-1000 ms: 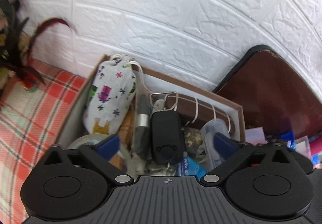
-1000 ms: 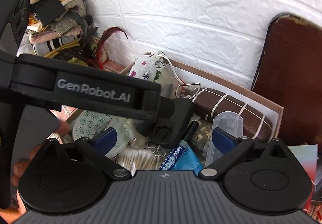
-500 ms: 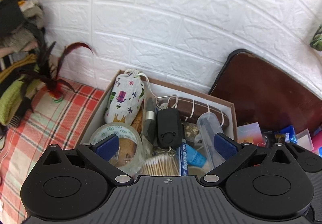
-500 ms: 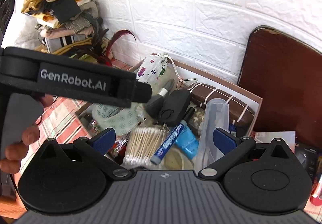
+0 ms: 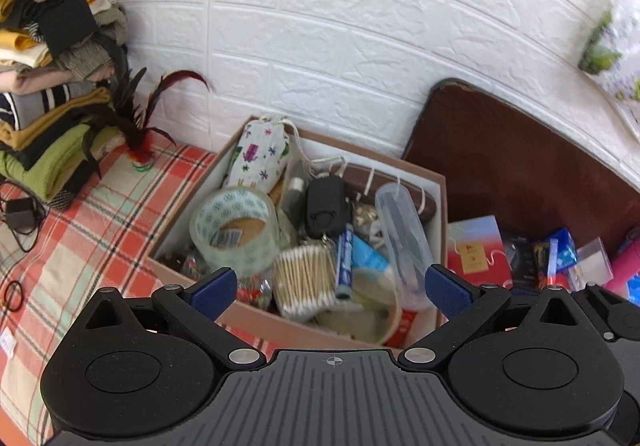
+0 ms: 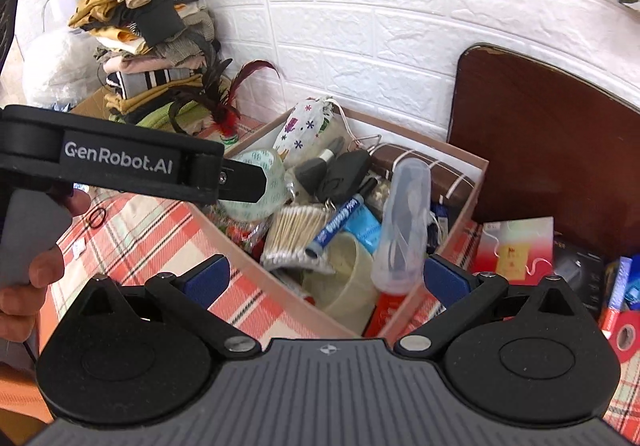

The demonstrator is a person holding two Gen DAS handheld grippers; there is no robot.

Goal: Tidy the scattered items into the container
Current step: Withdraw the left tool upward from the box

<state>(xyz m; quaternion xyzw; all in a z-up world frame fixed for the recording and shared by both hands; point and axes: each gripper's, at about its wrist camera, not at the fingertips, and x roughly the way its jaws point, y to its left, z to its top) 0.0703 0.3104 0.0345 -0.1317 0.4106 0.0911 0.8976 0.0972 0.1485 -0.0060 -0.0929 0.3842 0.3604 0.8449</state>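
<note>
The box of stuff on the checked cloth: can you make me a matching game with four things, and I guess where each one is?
Things:
1. tape roll
2. cotton swabs
3. printed pouch
4. black hair tie

Places:
A. outside the box, on the checked cloth
B. far end of the box, near the white wall
C. near end of the box, beside the blue tube
D. left side of the box, standing on its edge

Pairs: 1-D, 2-C, 3-B, 4-A
</note>
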